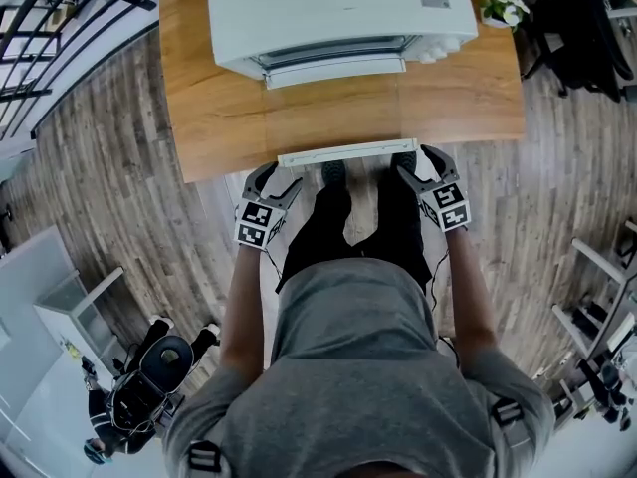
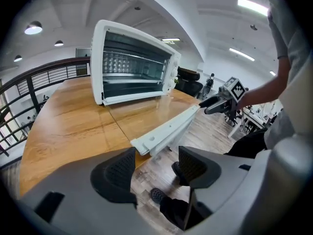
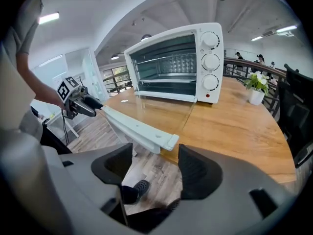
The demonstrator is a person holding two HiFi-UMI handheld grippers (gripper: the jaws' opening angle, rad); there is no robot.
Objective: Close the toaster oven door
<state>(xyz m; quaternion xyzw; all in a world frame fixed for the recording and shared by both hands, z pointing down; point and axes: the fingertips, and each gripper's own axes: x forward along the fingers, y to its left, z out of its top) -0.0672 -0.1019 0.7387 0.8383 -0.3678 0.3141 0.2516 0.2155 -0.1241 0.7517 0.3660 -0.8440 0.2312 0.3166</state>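
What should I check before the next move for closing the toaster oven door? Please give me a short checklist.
1. Toaster oven door open, lying flat: ok.
2. Left gripper open: ok.
3. Right gripper open: ok.
4. Door handle between either gripper's pads: not ok, both sit just short of its ends.
5. Nothing lying on the door glass: ok.
6. Flower pot stands clear of the door's swing: ok.
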